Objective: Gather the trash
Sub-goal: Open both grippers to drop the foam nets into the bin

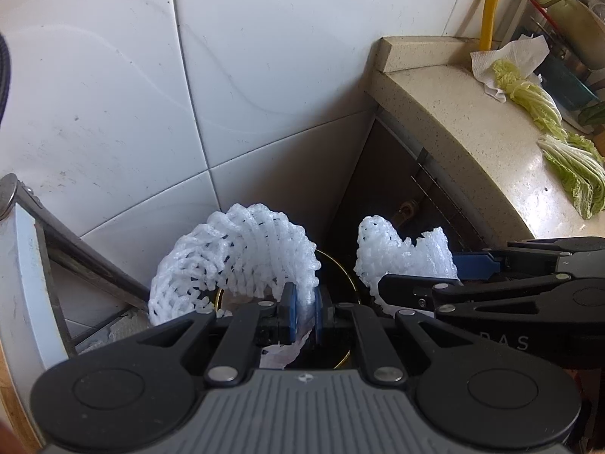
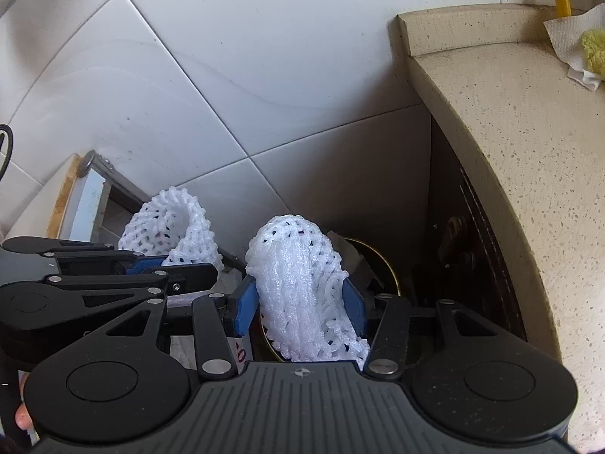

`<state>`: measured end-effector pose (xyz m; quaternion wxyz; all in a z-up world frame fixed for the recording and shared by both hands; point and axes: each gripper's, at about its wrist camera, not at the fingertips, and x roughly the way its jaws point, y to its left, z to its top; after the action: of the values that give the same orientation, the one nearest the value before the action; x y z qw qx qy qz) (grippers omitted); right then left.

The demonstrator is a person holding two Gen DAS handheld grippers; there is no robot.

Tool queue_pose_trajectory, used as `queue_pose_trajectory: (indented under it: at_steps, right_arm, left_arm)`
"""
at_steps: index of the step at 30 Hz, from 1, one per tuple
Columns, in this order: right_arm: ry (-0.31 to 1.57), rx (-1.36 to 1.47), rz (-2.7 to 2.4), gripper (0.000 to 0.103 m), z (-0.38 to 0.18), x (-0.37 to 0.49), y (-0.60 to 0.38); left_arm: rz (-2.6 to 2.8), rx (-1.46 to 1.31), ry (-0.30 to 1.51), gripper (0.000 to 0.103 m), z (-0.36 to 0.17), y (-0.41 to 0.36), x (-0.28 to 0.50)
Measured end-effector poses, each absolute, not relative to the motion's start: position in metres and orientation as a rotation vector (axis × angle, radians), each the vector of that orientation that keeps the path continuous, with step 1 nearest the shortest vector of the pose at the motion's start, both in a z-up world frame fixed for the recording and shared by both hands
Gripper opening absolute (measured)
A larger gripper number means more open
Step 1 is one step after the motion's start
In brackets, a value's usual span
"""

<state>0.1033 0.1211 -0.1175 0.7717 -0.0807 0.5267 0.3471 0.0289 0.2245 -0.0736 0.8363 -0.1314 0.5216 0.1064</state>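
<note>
My left gripper (image 1: 304, 312) is shut on a white foam fruit net (image 1: 234, 257), which curls up and to the left of the blue pads. My right gripper (image 2: 300, 302) is shut on a second white foam net (image 2: 298, 287). Both are held over a dark trash bin with a gold rim (image 1: 349, 280), also seen in the right wrist view (image 2: 389, 268), in the corner between the tiled wall and the counter. The right gripper and its net (image 1: 401, 257) show at the right of the left wrist view; the left gripper and its net (image 2: 174, 227) at the left of the right wrist view.
A beige speckled counter (image 1: 472, 121) stands to the right, carrying cabbage leaves (image 1: 567, 166), a paper towel (image 1: 506, 60) and pots at the back. A yellow pipe (image 1: 491, 3) runs up the wall. A metal-framed stand (image 1: 22, 227) is on the left.
</note>
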Motion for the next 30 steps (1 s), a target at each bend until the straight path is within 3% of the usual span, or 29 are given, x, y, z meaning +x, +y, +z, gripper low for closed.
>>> queue_pose_trajectory:
  at_steps: [8,16,23,26,27,30]
  right_arm:
    - [1.151,-0.166,0.730,0.064,-0.124,0.109,0.125]
    - [1.184,-0.112,0.705,0.073,-0.132,0.118,0.120]
    - [1.194,-0.023,0.685,0.074,-0.134,0.125,0.114]
    - [1.186,-0.019,0.675,0.075,-0.130,0.126,0.110]
    - [1.184,-0.017,0.671,0.075,-0.128,0.126,0.108]
    - [1.168,-0.009,0.652,0.075,-0.122,0.126,0.098]
  left_arm:
    - [0.232,-0.265,1.116,0.007,-0.079,0.227,0.035]
    - [0.237,-0.294,1.142,0.014,-0.086,0.234,0.038]
    - [0.228,-0.375,1.137,0.019,-0.086,0.244,0.037]
    - [0.232,-0.367,1.135,0.030,-0.087,0.242,0.040]
    - [0.229,-0.373,1.143,0.038,-0.089,0.242,0.042]
    - [0.237,-0.401,1.139,0.041,-0.090,0.243,0.046]
